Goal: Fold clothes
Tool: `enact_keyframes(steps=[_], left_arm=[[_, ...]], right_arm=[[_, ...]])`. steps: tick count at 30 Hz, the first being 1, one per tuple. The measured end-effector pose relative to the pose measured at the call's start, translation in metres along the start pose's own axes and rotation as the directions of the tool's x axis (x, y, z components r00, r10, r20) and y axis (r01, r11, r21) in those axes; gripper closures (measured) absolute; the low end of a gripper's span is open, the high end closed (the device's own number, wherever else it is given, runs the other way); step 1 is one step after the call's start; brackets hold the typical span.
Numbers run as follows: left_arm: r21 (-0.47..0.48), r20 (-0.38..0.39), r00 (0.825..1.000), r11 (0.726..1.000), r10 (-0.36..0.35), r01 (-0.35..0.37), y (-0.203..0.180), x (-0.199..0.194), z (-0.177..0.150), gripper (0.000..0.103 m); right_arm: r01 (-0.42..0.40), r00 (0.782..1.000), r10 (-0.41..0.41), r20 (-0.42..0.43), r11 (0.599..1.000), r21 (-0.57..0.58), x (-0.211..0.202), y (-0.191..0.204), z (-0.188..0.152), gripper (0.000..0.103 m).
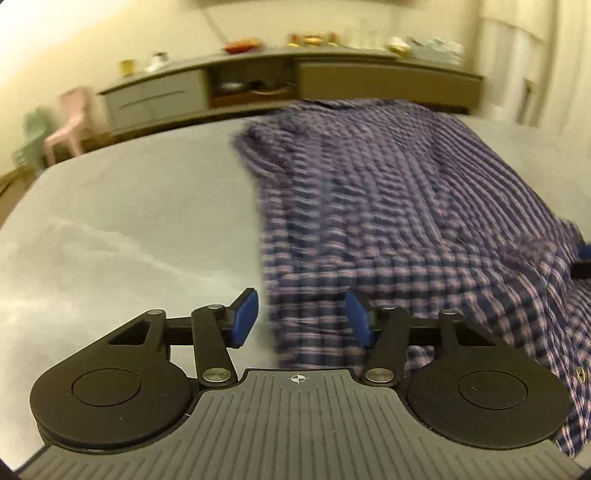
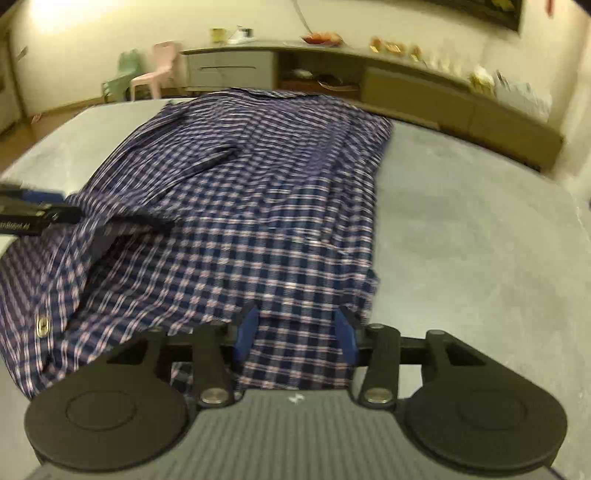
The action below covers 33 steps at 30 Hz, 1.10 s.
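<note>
— What stands behind the grey table?
— A long low sideboard along the cream wall, with grey drawers, an open shelf, and dishes on top.
— And to the left?
— A pink plastic chair, a pale green one beside it, on wooden floor.

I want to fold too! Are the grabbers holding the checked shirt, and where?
Neither holds it yet. The left gripper and right gripper stand open around the checked shirt's near hem.

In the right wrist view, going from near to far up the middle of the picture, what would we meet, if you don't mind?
Right gripper → plaid shirt → long cabinet → wall.
</note>
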<state>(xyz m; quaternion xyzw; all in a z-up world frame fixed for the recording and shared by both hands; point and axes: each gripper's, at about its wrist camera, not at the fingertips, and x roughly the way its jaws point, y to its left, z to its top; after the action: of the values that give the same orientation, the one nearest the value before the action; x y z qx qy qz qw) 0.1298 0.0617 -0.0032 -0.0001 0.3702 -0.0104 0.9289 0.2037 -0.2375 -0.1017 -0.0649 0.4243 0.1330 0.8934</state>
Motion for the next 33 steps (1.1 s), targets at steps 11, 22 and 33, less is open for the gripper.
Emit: enact_keyframes(steps=[11, 22, 33], left_arm=[[-0.054, -0.032, 0.997, 0.997, -0.065, 0.063, 0.008, 0.013, 0.004, 0.06], [-0.008, -0.032, 0.991, 0.992, -0.13, 0.13, 0.005, 0.015, -0.008, 0.056], [0.066, -0.113, 0.984, 0.987, -0.141, 0.149, -0.001, -0.061, -0.061, 0.059]], right_arm=[[0.003, 1.0, -0.004, 0.023, 1.0, 0.01, 0.011, 0.007, 0.01, 0.054], [-0.023, 0.999, 0.023, 0.027, 1.0, 0.015, 0.018, 0.0, 0.005, 0.086], [-0.018, 0.999, 0.012, -0.053, 0.992, -0.125, -0.024, 0.02, -0.038, 0.088]])
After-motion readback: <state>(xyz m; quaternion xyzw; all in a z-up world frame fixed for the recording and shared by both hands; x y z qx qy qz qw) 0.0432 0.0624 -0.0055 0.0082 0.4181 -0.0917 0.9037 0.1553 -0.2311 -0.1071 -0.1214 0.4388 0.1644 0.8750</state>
